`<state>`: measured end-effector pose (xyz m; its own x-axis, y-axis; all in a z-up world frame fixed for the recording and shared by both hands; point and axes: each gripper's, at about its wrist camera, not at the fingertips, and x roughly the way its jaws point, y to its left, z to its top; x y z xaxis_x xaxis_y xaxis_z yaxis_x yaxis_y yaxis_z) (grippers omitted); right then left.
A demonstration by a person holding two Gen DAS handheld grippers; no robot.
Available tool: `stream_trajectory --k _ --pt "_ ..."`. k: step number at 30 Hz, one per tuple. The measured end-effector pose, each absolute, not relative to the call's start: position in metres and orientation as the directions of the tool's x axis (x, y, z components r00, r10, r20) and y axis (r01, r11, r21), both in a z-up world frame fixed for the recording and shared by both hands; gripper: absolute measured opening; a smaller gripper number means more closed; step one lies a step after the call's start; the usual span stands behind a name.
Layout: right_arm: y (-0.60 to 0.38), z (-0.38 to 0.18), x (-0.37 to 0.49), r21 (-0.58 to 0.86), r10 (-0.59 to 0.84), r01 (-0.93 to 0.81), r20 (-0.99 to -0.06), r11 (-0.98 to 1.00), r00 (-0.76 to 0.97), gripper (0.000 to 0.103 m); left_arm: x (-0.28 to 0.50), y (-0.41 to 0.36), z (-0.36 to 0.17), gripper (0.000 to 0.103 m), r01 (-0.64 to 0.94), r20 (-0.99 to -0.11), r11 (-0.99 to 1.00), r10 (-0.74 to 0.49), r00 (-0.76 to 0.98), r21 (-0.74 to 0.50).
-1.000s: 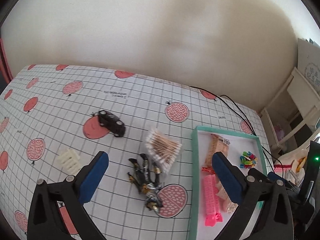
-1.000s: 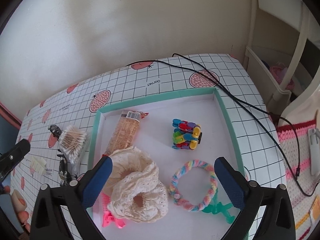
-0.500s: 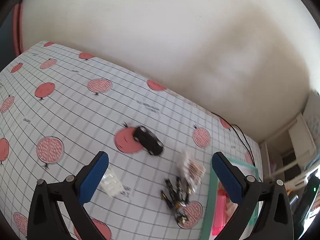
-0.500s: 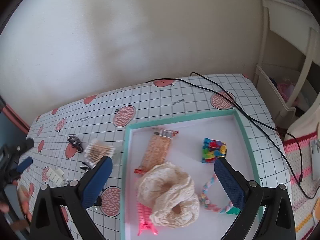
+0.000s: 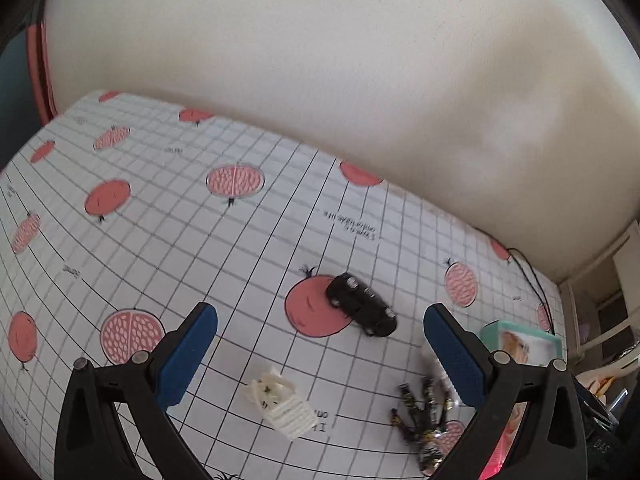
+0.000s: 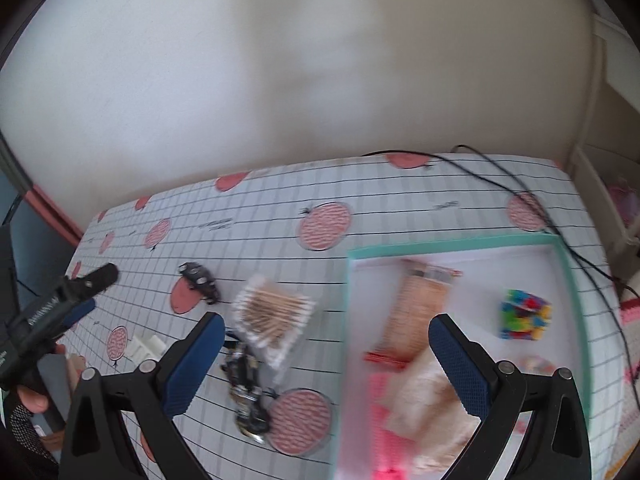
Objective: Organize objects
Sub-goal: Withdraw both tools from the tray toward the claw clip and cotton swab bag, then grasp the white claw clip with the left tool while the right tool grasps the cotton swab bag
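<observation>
Bright, soft daylight throughout, with faint grey shadows across the wall [image 5: 360,80]. Strong fisheye bending of the worktop [image 5: 180,240] grid, dark vignette at the corners. Heavy motion blur over the tray [image 6: 452,246] in the right wrist view; milder smear in the left.

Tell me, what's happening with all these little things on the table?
A person is tidying small things into a teal tray. Both hand-held grippers are open and empty: the left hand-held gripper hovers over a white hair clip and a black toy car, the right hand-held gripper over cotton swabs beside the tray.
</observation>
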<state>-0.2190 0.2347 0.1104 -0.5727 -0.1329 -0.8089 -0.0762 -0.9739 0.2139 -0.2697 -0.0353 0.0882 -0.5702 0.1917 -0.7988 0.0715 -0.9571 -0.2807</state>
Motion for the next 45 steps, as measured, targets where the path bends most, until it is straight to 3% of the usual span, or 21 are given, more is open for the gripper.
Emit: stream_trajectory --k 8,15,22,30,45 --pt "0.185 0.075 -0.243 0.26 -0.214 -0.013 -0.819 -0.965 -0.532 0.103 -0.279 -0.042 0.06 0.103 0.082 -0.826 -0.952 0.211 -0.523 -0.295" --pt "0.176 0.055 -0.253 0.206 -0.16 -0.034 -0.842 -0.978 -0.516 0.103 -0.281 -0.041 0.045 0.103 0.11 -0.874 -0.961 0.179 -0.451 -0.253" --pt "0.185 0.049 -0.258 0.193 -0.13 -0.069 -0.846 -0.979 -0.517 0.103 -0.279 -0.057 0.032 0.103 0.211 -0.887 -0.928 0.2 -0.416 -0.308" --pt "0.18 0.043 -0.264 0.185 -0.126 -0.064 -0.847 -0.981 -0.516 0.103 -0.279 -0.054 0.027 0.102 0.217 -0.895 -0.931 0.187 -0.406 -0.293" --pt "0.184 0.03 -0.269 0.163 -0.1 -0.083 -0.857 -0.983 -0.505 0.097 -0.279 -0.03 0.016 0.074 0.157 -0.923 -0.962 0.158 -0.351 -0.225"
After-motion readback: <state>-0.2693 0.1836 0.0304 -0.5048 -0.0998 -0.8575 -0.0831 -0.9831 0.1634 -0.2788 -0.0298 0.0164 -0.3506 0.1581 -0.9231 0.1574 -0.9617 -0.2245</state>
